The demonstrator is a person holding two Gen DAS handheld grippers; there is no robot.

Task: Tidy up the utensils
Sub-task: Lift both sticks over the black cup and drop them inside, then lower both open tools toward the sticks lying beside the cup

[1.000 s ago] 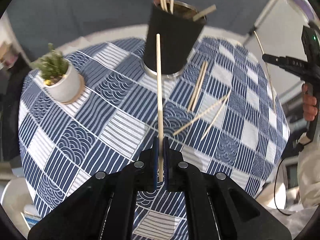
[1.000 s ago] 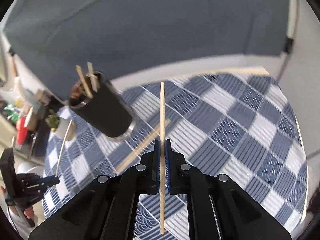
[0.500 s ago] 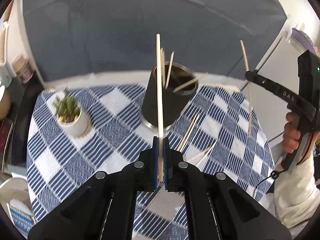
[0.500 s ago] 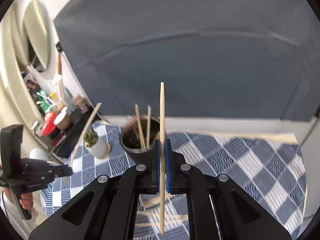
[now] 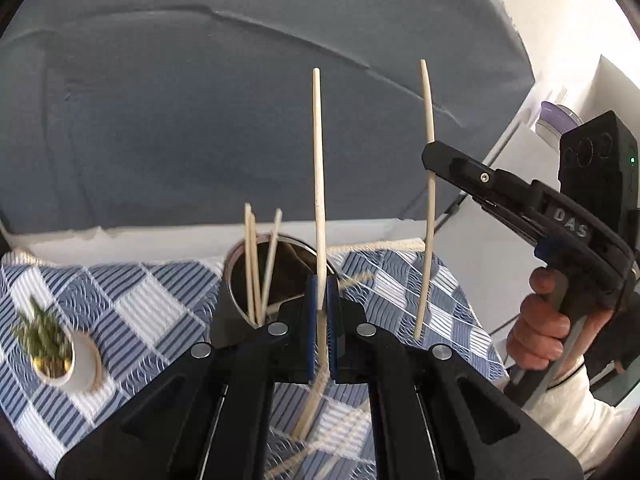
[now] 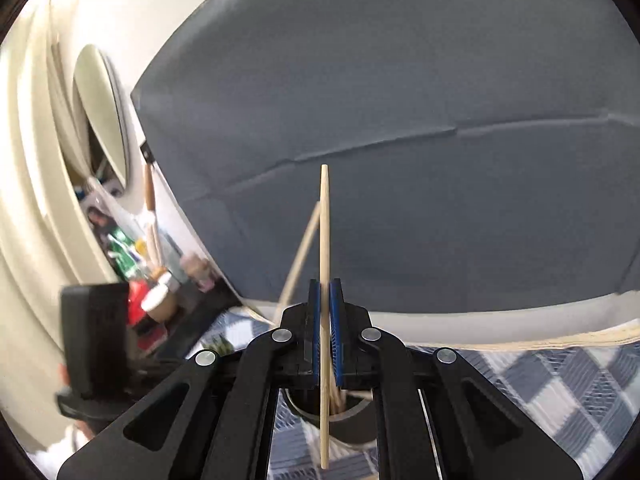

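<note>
Two slim wooden chopsticks showed in the left view: the left gripper (image 5: 320,320) clamped one chopstick (image 5: 318,184) upright above the round black holder (image 5: 240,300), which held three sticks (image 5: 256,268), on checked cloth (image 5: 132,312). From the right view, the right gripper (image 6: 325,332) pinched another tapered chopstick (image 6: 325,240).

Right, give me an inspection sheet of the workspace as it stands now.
Surface: table under a blue and white patterned tablecloth.
Job's things: black utensil cup standing on the cloth with several chopsticks upright inside; loose chopsticks lying on the cloth in front of it, blurred.
Clutter: small potted plant at the cloth's left side.
Grippers: left gripper shut on one chopstick, held upright; right gripper shut on another chopstick, also upright, above the cup.
Cables: nothing seen.
Surroundings: grey backdrop behind the table; shelf with bottles and cups to the left in the right wrist view.
</note>
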